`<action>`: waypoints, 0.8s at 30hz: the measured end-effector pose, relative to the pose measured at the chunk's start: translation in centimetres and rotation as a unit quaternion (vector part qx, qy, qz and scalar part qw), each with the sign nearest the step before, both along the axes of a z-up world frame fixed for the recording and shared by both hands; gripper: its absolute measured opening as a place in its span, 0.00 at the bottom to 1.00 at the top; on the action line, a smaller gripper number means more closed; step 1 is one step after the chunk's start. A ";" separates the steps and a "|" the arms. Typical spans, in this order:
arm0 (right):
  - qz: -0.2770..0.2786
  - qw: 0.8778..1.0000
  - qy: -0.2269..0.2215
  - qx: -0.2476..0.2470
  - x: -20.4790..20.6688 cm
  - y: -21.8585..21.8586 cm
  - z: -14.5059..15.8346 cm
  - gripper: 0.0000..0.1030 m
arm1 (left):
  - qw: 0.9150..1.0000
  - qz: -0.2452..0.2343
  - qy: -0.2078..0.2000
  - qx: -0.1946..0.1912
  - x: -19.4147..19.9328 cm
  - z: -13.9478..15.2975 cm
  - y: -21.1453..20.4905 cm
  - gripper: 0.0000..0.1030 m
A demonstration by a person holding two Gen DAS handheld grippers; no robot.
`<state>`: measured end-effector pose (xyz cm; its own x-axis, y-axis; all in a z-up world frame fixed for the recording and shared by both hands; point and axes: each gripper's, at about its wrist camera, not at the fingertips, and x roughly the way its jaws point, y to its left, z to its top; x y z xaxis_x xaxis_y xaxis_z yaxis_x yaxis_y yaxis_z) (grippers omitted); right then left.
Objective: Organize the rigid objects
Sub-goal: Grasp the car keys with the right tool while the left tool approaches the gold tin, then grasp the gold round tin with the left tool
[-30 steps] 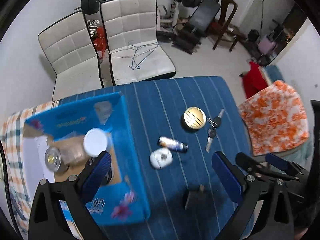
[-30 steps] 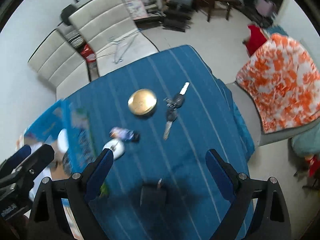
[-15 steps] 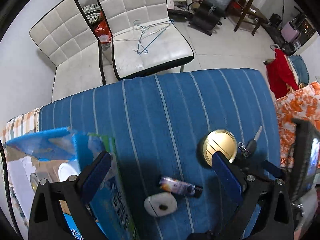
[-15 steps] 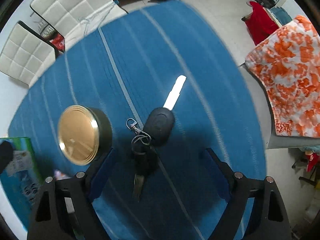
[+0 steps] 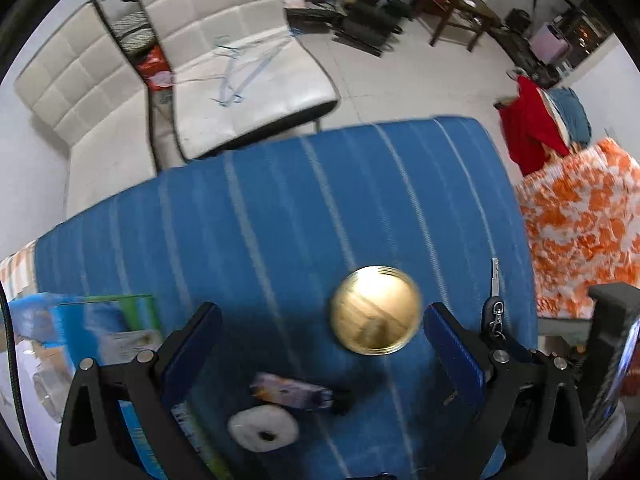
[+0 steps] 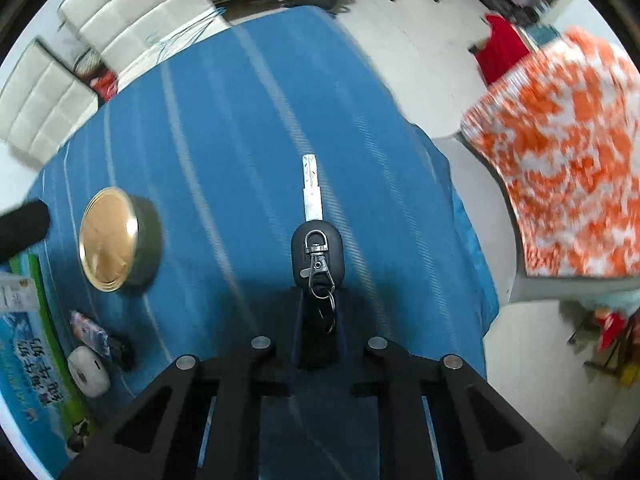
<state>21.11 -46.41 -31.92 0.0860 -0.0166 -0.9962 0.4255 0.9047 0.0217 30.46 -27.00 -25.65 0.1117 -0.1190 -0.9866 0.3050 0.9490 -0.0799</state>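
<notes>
A black car key with a silver blade and a key ring [image 6: 317, 256] lies on the blue striped tablecloth [image 6: 240, 120]. My right gripper [image 6: 318, 320] is shut on the ring end of the keys. The keys [image 5: 494, 308] also show at the right of the left wrist view. My left gripper [image 5: 322, 320] hangs open above the cloth, and a round gold-lidded tin [image 5: 376, 310] sits just ahead between its fingers. The tin [image 6: 108, 238] lies left of the keys. A small printed tube [image 5: 292, 395] and a white round object [image 5: 264, 432] lie under the left gripper.
A blue and green cardboard box [image 5: 108, 332] stands at the table's left end. Two white padded chairs [image 5: 240, 60] stand beyond the far edge. An orange and white patterned seat [image 6: 560, 140] sits off the right edge. Gym gear clutters the floor behind.
My right gripper came down over the keys and shut on their ring end. My left gripper moved right and forward, away from the box, so the gold tin now lies between its fingers.
</notes>
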 end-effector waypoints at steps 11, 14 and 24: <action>-0.026 0.999 -0.002 0.023 -1.4 -2.5 -0.3 0.16 | 0.996 -0.051 0.058 0.044 -0.4 -6.1 -4.8 0.67; -0.024 1.000 -0.004 0.020 -1.3 -2.2 0.0 0.11 | 0.997 -0.041 0.048 0.033 -0.5 -5.5 -4.5 0.61; -0.004 0.999 -0.039 0.018 -1.6 -0.9 3.7 0.04 | 0.999 -0.032 0.026 0.005 -2.3 -2.0 -3.2 0.61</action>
